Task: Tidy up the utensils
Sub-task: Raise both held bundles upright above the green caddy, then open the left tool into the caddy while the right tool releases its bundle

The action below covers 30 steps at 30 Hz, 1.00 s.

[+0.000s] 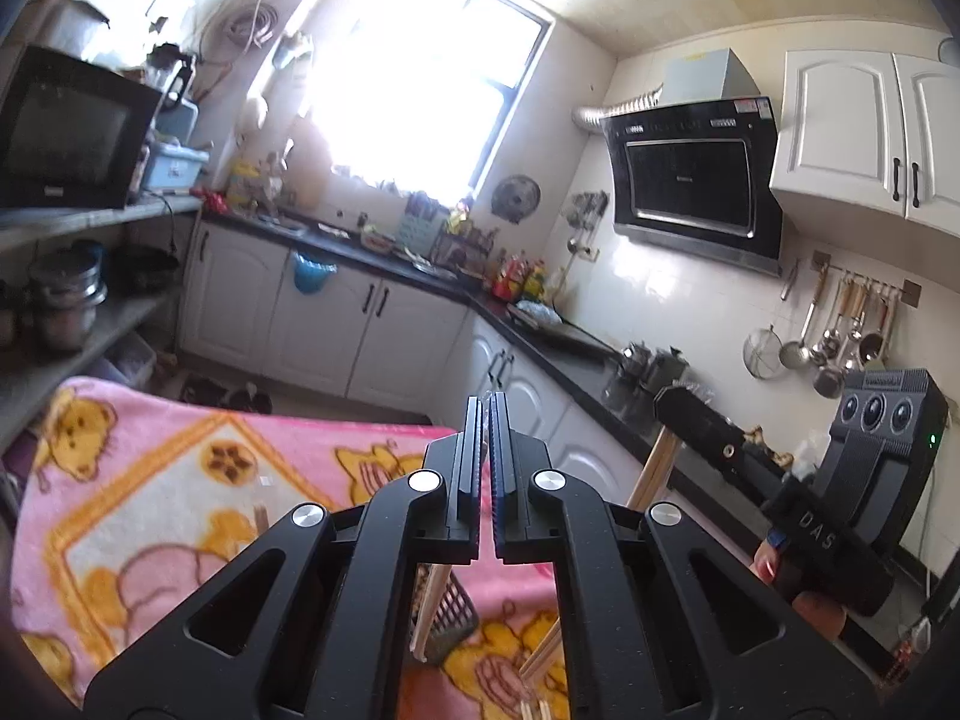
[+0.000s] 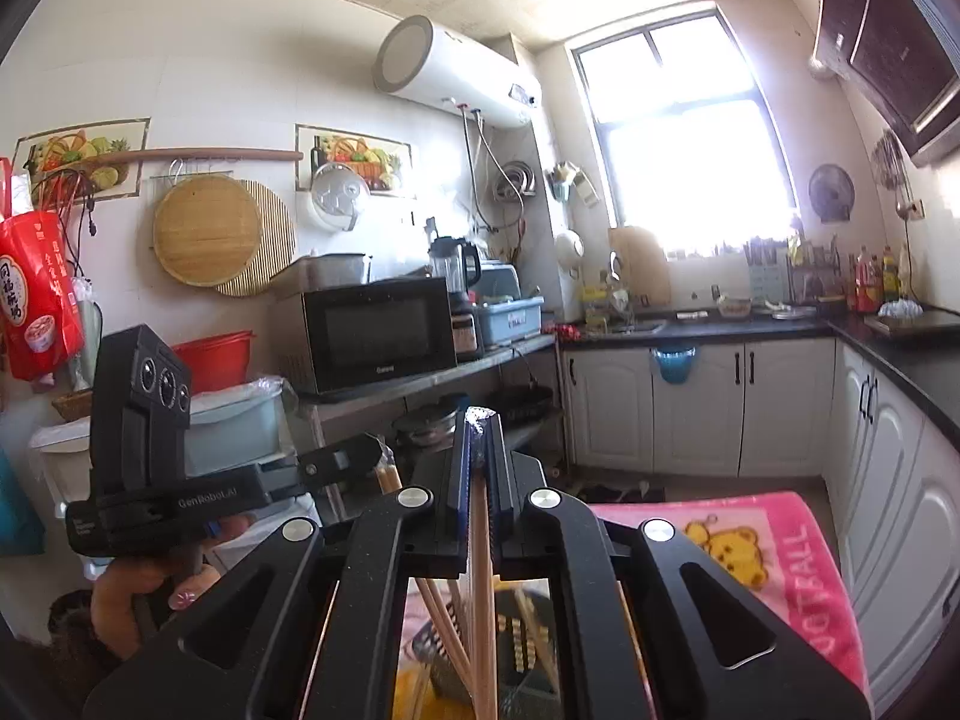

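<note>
Both claws raised, pointing level. Right gripper (image 2: 478, 468) clamped on chopsticks (image 2: 480, 570), sticks trailing down beneath toward mesh holder (image 2: 522, 648) on pink blanket (image 2: 750, 546). Left gripper (image 1: 486, 468) pinches another stick. Risk: thin sticks pivot, slip free, miss holder.

A bright, overexposed window (image 2: 684, 162) floods a white-tiled kitchen. White arched-panel cabinets (image 2: 696, 408) carry a black L-shaped countertop (image 2: 900, 348). A black microwave (image 2: 378, 333) sits on a grey shelf (image 2: 432, 381); a white cylindrical tank, probably a water heater (image 2: 456, 69), hangs above.
</note>
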Available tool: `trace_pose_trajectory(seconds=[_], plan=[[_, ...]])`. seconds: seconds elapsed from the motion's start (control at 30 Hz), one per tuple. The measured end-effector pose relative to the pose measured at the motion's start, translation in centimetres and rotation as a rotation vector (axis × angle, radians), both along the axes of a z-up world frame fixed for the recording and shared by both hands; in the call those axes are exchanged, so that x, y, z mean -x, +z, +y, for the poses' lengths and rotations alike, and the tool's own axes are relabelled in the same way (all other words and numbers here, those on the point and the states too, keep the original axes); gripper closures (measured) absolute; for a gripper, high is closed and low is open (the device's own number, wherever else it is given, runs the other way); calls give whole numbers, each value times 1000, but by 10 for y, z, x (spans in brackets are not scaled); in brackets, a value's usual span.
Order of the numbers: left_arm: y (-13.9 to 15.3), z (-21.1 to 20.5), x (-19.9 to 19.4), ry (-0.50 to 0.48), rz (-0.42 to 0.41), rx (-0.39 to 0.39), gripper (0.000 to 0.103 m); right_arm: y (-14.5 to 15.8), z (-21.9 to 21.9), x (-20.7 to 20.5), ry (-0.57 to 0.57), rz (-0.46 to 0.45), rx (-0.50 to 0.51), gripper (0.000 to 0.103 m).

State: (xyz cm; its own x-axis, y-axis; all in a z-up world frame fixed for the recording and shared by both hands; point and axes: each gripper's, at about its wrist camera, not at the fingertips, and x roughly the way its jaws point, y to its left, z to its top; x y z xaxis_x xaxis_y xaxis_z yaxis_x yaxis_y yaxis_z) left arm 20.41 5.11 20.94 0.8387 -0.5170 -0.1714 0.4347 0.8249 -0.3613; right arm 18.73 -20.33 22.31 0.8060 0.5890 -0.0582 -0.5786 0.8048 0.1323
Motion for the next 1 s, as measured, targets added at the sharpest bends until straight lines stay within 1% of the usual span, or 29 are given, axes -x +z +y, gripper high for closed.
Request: trace_pose_trajectory(seconds=[0.17,0.3,0.5,0.73,1.0], plan=[[9,6,-7,61,-31,-14,102,4,4,-13,-12,-38,-7,98],[8,11,-18,108,-34,-34,102,2,7,-27,-30,-52,-3,98],[-6,15,-34,137,-13,-40,102,-10,13,-45,-65,-68,18,98],[-28,16,-48,157,3,-59,102,-34,14,-63,-97,-78,42,98],[-55,9,-52,149,20,-88,102,-64,16,-83,-135,-21,63,98]])
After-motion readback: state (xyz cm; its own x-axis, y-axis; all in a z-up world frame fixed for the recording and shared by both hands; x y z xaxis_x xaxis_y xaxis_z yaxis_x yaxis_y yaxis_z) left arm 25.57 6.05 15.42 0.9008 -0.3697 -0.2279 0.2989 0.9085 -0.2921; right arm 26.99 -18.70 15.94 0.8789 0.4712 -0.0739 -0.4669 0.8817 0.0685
